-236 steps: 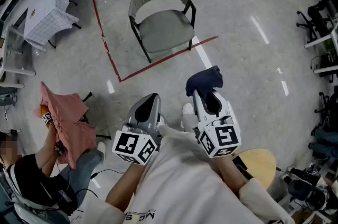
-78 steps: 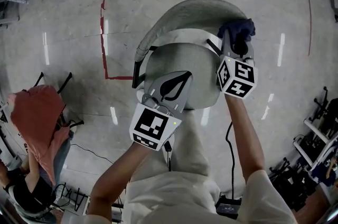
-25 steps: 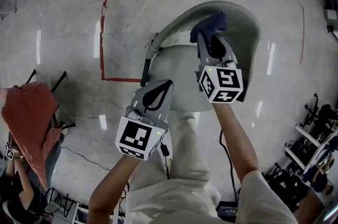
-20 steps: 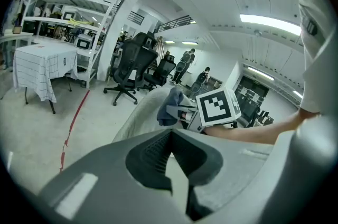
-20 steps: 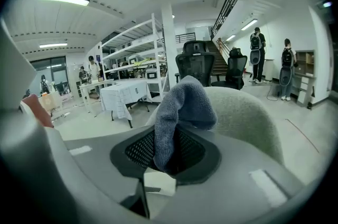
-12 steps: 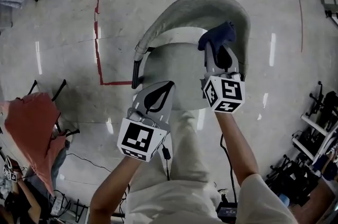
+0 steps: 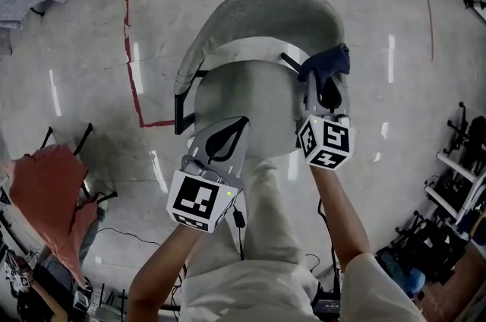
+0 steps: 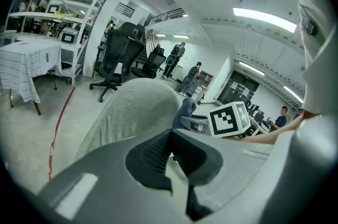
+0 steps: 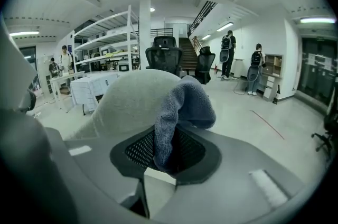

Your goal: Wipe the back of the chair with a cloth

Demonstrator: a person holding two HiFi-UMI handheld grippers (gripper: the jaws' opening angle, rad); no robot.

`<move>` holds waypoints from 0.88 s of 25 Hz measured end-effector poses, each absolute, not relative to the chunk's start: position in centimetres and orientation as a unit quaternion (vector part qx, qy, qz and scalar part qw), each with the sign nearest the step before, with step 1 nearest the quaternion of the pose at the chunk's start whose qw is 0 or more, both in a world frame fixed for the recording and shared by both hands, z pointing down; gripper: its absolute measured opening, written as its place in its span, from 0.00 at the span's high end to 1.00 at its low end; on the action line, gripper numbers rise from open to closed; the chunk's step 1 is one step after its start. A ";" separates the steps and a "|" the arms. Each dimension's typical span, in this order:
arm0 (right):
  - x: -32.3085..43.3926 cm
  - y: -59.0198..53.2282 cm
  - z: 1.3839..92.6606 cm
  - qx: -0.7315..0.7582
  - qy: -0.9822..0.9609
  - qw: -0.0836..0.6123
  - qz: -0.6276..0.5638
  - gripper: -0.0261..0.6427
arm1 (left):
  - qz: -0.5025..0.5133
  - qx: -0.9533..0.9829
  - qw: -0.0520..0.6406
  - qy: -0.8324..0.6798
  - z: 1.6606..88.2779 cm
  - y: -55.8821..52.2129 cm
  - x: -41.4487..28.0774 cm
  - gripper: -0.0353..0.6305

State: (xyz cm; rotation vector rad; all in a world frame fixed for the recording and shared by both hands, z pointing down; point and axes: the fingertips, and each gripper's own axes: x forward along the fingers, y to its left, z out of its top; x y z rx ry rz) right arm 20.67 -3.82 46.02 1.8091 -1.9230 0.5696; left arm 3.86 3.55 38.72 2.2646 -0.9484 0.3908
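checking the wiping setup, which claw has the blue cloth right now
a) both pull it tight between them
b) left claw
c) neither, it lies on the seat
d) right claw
D: in the right gripper view the right claw is shut on the blue cloth, in front of the chair back; the left claw is shut with nothing in it.

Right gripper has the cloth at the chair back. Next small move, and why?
Probably sweep the right gripper leftward along the backrest: its jaws are shut on the blue cloth at the backrest's right end, with the rest of the curve to its left.
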 end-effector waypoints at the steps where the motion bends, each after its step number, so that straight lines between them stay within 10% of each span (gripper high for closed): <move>1: 21.4 -3.9 46.3 0.659 -0.689 0.222 0.205 0.80 | 0.149 0.863 0.322 -0.360 38.8 3.4 4.3 0.95; 22: 24.4 -8.3 50.3 0.651 -0.684 0.263 0.197 0.80 | 0.156 0.861 0.328 -0.357 40.2 0.5 8.6 0.95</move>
